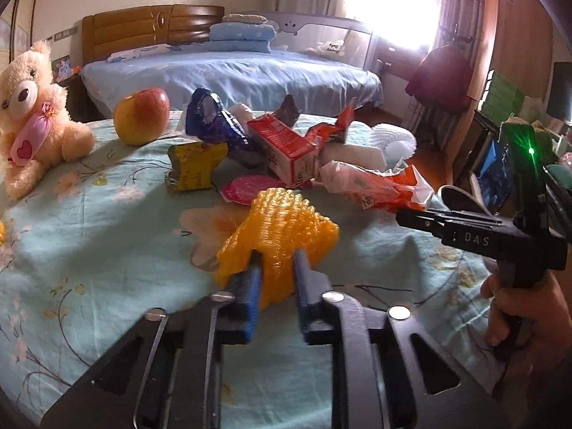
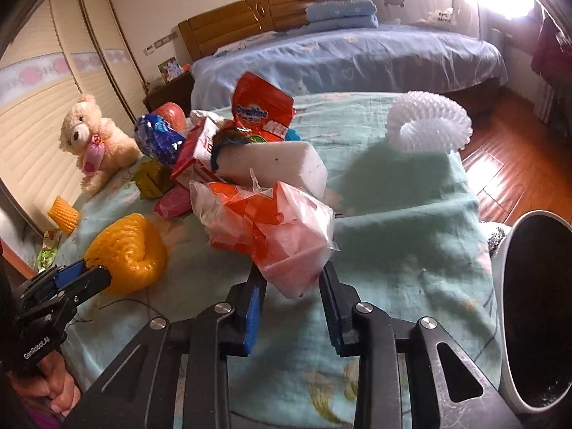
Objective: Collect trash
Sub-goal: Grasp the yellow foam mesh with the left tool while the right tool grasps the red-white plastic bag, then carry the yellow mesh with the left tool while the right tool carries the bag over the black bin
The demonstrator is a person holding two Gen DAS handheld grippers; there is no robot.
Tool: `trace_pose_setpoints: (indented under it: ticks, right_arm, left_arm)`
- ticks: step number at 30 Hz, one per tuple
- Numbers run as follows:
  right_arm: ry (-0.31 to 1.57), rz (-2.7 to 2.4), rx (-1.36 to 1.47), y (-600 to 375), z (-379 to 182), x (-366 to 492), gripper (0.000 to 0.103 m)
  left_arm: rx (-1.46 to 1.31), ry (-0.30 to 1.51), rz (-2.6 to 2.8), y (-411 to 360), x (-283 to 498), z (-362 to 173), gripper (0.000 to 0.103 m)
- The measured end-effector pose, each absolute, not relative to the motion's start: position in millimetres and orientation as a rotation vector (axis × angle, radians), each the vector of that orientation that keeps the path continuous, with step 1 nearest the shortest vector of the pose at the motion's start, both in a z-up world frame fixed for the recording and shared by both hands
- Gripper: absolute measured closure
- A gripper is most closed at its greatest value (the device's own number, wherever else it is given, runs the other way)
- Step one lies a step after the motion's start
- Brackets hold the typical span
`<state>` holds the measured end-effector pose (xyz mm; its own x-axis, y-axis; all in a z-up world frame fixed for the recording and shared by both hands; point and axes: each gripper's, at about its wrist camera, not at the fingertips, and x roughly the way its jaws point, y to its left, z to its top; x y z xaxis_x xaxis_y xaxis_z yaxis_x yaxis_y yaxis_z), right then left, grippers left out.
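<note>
My left gripper (image 1: 277, 257) is shut on a yellow foam fruit net (image 1: 282, 221), its blue pads pinching the net's near edge just above the flowered tablecloth (image 1: 107, 250). In the right wrist view the same net (image 2: 132, 250) hangs from the left gripper (image 2: 91, 271) at the lower left. My right gripper (image 2: 291, 273) is shut on the near end of a crumpled clear-and-orange plastic bag (image 2: 271, 221). Behind the bag lies a heap of trash: a red carton (image 1: 286, 143), a blue wrapper (image 1: 214, 121), a yellow wrapper (image 1: 193, 168) and a white foam block (image 2: 282, 161).
A white bin (image 2: 504, 321) with a dark inside stands at the table's right edge. A white foam net (image 2: 429, 125) lies at the far right. An apple (image 1: 143, 114) and a teddy bear (image 1: 32, 114) sit at the left. Another yellow net (image 2: 64, 214) lies by the left edge.
</note>
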<state>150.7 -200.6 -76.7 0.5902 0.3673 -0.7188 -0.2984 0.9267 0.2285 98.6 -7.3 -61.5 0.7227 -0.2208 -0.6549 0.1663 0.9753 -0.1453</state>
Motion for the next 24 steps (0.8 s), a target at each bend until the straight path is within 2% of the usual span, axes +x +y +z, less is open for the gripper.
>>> trace_pose_setpoints:
  ticks: [6,24]
  right_arm:
    - [0.821,0.362,0.134,-214,-70,131,0.077]
    - [0.731,0.195,0.198,-288,-50,78,0.078]
  left_arm:
    - [-0.061,0.707,-0.245,-23,89,-53,0.093]
    - [0.005,0.690,-0.378,-96,84,-39,0.094]
